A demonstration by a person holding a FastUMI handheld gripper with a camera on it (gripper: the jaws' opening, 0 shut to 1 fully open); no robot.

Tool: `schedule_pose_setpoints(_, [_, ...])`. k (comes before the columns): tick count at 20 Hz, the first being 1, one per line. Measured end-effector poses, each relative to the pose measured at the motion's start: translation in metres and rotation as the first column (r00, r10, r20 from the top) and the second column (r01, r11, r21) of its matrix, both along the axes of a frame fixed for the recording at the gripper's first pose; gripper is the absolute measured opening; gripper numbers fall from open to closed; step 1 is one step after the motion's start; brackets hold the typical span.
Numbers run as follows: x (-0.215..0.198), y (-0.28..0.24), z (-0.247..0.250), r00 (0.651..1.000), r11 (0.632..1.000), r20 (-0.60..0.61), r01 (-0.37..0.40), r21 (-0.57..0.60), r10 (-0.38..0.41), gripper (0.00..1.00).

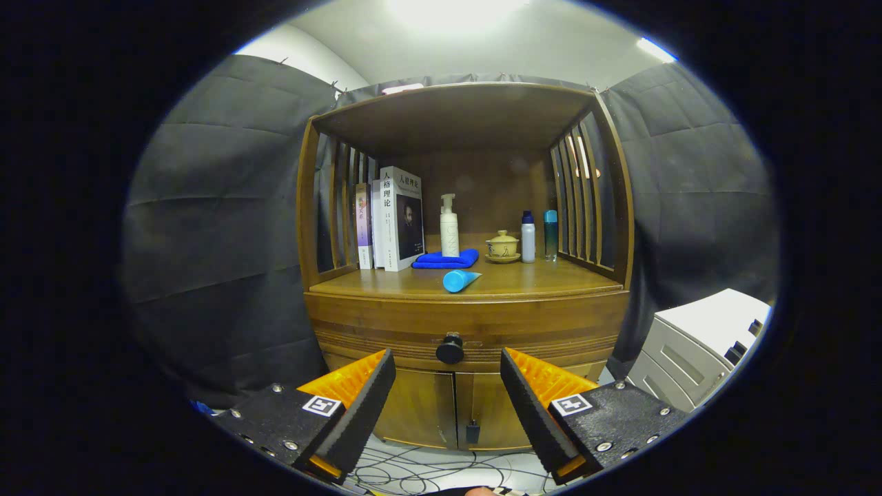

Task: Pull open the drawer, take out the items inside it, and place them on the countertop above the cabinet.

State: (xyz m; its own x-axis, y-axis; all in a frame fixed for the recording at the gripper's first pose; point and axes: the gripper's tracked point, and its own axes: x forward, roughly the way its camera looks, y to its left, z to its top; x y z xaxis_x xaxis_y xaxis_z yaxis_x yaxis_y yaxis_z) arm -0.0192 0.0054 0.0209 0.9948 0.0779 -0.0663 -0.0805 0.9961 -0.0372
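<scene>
Black cloth walls surround a brown wooden cabinet (466,275). We see its closed drawer (468,331) with a round black knob (450,348) just beyond our gripper (448,375), whose 2 fingers are spread wide, holding nothing. A blue tube (460,280) lies on the countertop (544,279) above.

Black quilted cloth walls (213,207) enclose a booth under a white ceiling (496,48) with a bright light (448,8) overhead. A white cabinet with drawers (696,351) stands at the right. Loose cables (420,472) lie on the pale floor.
</scene>
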Motion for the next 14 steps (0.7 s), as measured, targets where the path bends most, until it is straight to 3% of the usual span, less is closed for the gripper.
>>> schedule_pose_setpoints(7, [-0.037,-0.001,-0.015,0.999,0.999,0.019,-0.031,-0.031,0.032,0.95])
schedule_pose_setpoints(14, [-0.048,0.008,-0.03,0.998,0.997,-0.018,-0.065,-0.044,0.065,0.95])
